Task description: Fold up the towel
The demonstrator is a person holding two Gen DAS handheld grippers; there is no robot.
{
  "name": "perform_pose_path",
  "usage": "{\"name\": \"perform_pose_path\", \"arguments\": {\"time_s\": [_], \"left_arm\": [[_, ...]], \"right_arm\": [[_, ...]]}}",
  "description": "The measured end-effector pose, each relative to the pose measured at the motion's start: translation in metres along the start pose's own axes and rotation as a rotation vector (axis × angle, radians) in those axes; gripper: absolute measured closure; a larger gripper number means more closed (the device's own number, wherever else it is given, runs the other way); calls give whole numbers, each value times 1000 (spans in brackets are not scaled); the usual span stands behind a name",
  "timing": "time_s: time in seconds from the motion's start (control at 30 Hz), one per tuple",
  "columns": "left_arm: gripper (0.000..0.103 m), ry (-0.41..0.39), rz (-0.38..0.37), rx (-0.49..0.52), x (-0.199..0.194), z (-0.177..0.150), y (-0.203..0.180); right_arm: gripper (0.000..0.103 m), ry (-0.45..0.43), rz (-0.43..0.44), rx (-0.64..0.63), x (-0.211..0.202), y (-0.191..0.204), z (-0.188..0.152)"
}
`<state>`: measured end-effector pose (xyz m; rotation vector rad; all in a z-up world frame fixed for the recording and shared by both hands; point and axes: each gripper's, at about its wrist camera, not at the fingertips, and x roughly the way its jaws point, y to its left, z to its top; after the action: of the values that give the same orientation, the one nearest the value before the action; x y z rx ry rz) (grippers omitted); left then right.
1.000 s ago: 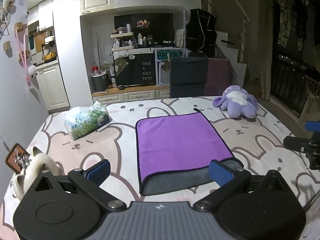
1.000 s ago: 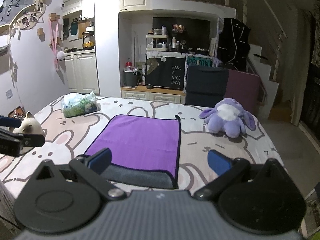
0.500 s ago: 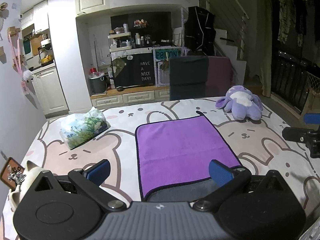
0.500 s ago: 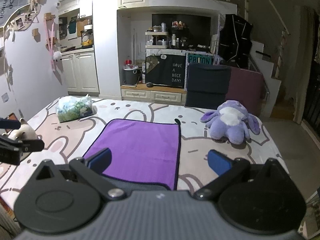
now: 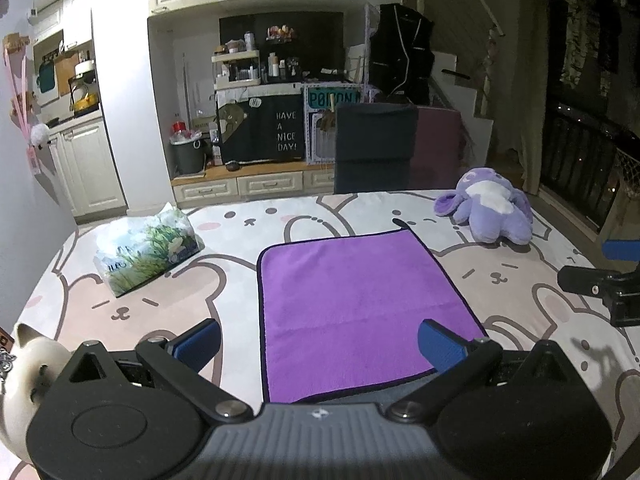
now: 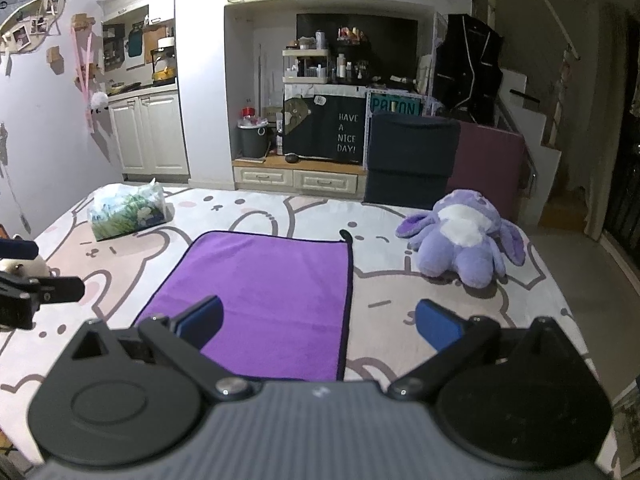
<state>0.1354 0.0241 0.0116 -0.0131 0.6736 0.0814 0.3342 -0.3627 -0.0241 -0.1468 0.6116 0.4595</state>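
- Left wrist view shows the purple towel [image 5: 360, 312] lying flat on the bunny-print cloth [image 5: 240, 240], roughly mid-table, its near edge partly hidden behind the gripper body; a grey underside seems to peek out there.
- A small dark loop [image 5: 398, 222] sticks out at the towel's far right corner.
- The left gripper [image 5: 318, 340] hovers over the near edge with its blue pads spread wide, holding nothing.
- The right gripper [image 6: 316, 322] is likewise wide open and empty, near the towel's near right corner; its left pad sits over the fabric, the right pad over bare cloth.
- No fold looks started; the near corners seem to be the next things to pinch.
- Risk: the towel lies flat, so a pad could pinch the printed cloth along with the hem and drag everything on it.
- Risk: uneven grips at the two corners would give a skewed fold.
- Further out, a tissue pack [image 5: 146, 250] sits far left, a purple plush toy [image 5: 486, 212] far right, and a pale cat figure [image 5: 28, 364] at the near left edge; all are apart from the towel.
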Motion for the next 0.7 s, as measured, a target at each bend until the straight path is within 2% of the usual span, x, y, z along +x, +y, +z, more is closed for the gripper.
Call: {"name": "perform_pose_path", "arguments": {"time_s": [0.43,0.7], "left_arm": [[0,118,33,-74,58,-14,23],[0,174,45,-99,82,-29,34]], "right_arm": [[0,81,12,-5,42,-4,-6],[0,139,68,-50,73,-3,-19]]}}
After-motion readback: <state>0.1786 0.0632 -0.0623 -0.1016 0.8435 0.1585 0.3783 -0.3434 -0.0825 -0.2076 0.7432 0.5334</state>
